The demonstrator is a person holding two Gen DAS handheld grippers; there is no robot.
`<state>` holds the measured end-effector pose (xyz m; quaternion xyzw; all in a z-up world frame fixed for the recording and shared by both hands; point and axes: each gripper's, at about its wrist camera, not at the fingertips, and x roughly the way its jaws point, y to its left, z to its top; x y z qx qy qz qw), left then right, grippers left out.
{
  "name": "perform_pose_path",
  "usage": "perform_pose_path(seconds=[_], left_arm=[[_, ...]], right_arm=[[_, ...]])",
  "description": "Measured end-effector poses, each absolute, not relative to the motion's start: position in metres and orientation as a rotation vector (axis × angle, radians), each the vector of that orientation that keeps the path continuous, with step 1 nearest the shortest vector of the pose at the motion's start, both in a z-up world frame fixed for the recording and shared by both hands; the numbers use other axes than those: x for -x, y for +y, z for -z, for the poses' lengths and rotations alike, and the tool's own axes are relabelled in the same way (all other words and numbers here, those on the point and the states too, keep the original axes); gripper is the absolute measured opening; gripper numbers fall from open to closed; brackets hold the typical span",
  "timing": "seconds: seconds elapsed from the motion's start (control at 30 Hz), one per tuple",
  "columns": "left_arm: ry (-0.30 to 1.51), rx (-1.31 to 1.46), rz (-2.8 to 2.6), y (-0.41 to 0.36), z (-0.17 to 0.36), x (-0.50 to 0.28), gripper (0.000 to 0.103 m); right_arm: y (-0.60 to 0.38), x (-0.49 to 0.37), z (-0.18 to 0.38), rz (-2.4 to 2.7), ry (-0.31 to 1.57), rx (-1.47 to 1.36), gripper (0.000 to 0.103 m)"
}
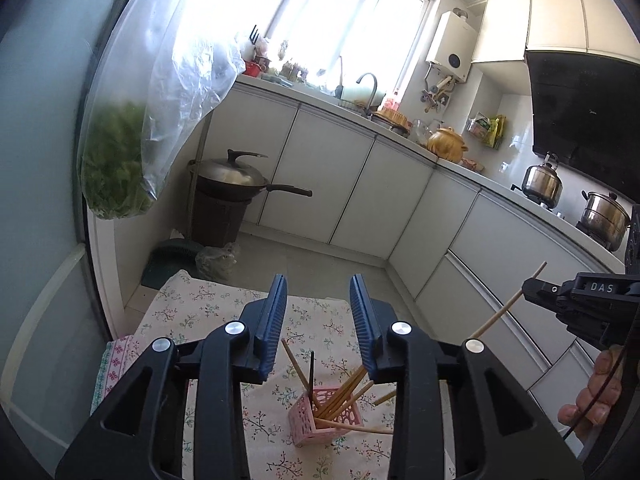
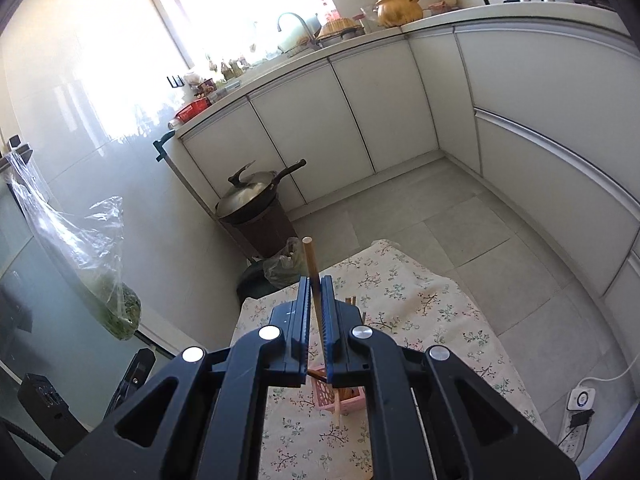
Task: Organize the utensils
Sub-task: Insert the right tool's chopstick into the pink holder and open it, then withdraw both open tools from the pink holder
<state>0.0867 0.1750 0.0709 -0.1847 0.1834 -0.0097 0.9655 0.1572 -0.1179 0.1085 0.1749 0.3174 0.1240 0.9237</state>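
A pink perforated holder [image 1: 325,414] stands on the floral tablecloth [image 1: 192,312] with several wooden chopsticks and one dark chopstick [image 1: 311,372] leaning in it. My left gripper [image 1: 318,280] hovers above the holder, its blue jaws apart with nothing between them. At the right of the left wrist view, my right gripper [image 1: 530,285] grips a wooden chopstick [image 1: 507,303]. In the right wrist view that gripper [image 2: 316,278] is shut on the chopstick [image 2: 311,262], which sticks up past the fingertips. The pink holder [image 2: 344,398] shows below, partly hidden by the jaws.
White cabinets [image 1: 352,176] run under the counter with a faucet [image 1: 370,84], clay pot [image 1: 446,144] and steel pots [image 1: 542,180]. A lidded wok [image 1: 236,178] sits on a brown bin. A plastic bag of greens [image 1: 116,172] hangs at left. A power strip [image 2: 576,412] lies on the floor.
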Motion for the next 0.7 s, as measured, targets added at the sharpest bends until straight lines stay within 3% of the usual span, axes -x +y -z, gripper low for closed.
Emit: perform_pose_path(seconds=[0.13,0.3,0.53,0.7], left_arm=[[0.396,0.361,0.016,0.176,-0.064,-0.094,0.032],[0.418,0.334,0.008,0.177,-0.060,-0.095,0.032],[0.400,0.206,-0.021,0.145,-0.064,-0.082,0.041],[0.374,0.146,-0.034,0.125,-0.066,-0.068,0.062]], right_arm=[[-0.092,-0.174,-0.085,-0.262,0.671,-0.328,0.006],[-0.067,-0.186,-0.038,-0.264,0.730,-0.298,0.019],[-0.061,-0.145,-0.050,-0.235,0.610,-0.128,0.020],[-0.071,-0.114,-0.052,-0.202,0.547,-0.056,0.023]])
